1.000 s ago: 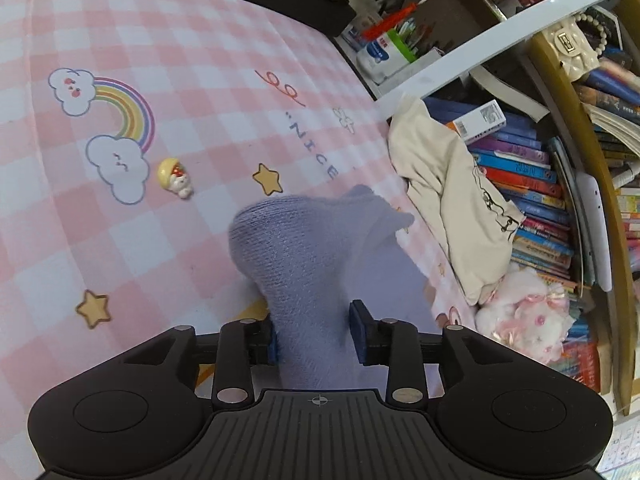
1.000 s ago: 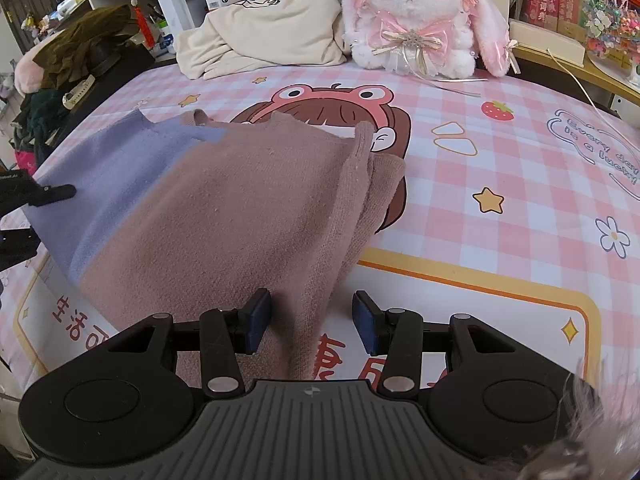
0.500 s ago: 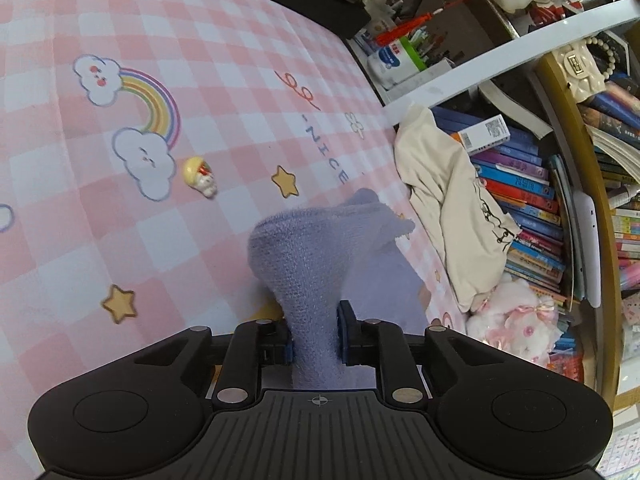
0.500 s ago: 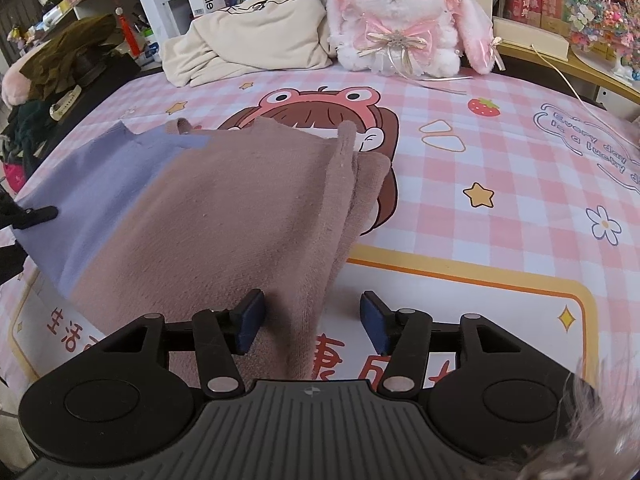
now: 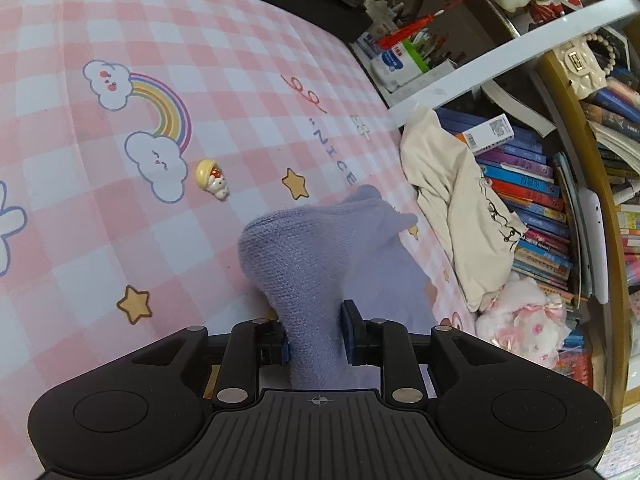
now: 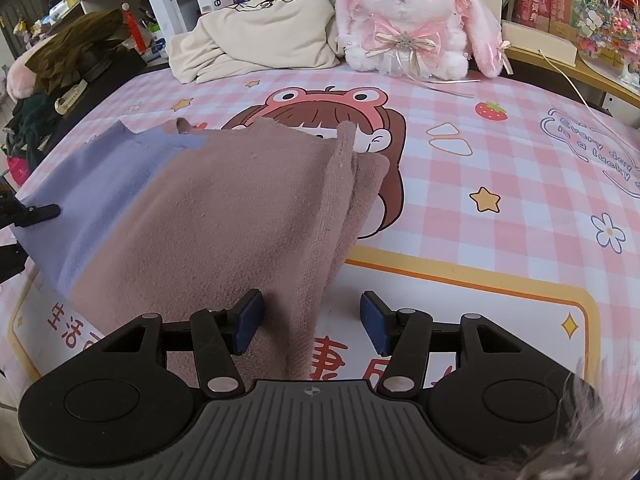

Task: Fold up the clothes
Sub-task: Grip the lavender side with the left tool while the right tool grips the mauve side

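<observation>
Covering the bed (image 6: 500,152) ahead of both tools, the checked sheet carries your mauve-and-lilac sweater (image 6: 224,208). Your left hand-held gripper (image 5: 316,334), jaws just eased slightly, is clamped on its lilac sleeve (image 5: 312,256). Your right hand-held gripper (image 6: 310,322) stands apart, the mauve edge loose between its pads. Risk: lifting now drags one side only, skewing the fold.

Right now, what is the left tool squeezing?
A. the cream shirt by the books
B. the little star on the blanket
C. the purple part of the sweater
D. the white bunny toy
C: the left tool has its two pads pressed on a bunched-up fold of the purple part of the sweater, while the bunny and cream shirt sit far off by the books.
</observation>
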`<state>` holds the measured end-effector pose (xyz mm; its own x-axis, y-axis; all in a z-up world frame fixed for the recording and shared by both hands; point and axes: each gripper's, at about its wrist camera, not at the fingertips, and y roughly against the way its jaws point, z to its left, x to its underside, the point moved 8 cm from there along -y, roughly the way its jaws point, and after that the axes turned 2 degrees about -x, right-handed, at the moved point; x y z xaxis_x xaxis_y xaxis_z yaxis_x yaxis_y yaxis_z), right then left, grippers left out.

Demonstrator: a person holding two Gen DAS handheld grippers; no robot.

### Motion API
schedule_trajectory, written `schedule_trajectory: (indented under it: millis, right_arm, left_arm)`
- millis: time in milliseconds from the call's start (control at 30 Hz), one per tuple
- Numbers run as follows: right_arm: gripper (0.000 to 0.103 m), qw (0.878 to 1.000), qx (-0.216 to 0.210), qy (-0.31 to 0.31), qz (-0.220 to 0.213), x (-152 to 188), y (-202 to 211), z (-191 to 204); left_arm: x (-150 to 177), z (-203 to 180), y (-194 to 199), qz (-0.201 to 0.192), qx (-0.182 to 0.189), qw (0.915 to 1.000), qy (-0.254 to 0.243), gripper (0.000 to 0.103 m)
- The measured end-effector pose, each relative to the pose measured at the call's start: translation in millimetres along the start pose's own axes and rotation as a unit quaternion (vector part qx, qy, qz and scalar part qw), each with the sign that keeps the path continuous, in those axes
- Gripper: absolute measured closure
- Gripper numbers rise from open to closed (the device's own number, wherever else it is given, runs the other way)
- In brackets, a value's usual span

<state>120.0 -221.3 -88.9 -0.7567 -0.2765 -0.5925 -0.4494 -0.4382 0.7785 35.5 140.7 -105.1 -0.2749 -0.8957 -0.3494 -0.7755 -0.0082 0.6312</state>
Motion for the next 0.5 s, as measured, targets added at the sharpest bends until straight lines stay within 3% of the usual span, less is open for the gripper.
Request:
schedule_trajectory:
  millis: [500]
  right_arm:
    - [0.048,1.000,0.016,0.006,-0.019,-5.4,14.9,-7.3]
  left_arm:
    - [-0.4,1.2,-1.1,0.001,-0.001,1.0000,0.002,0.085]
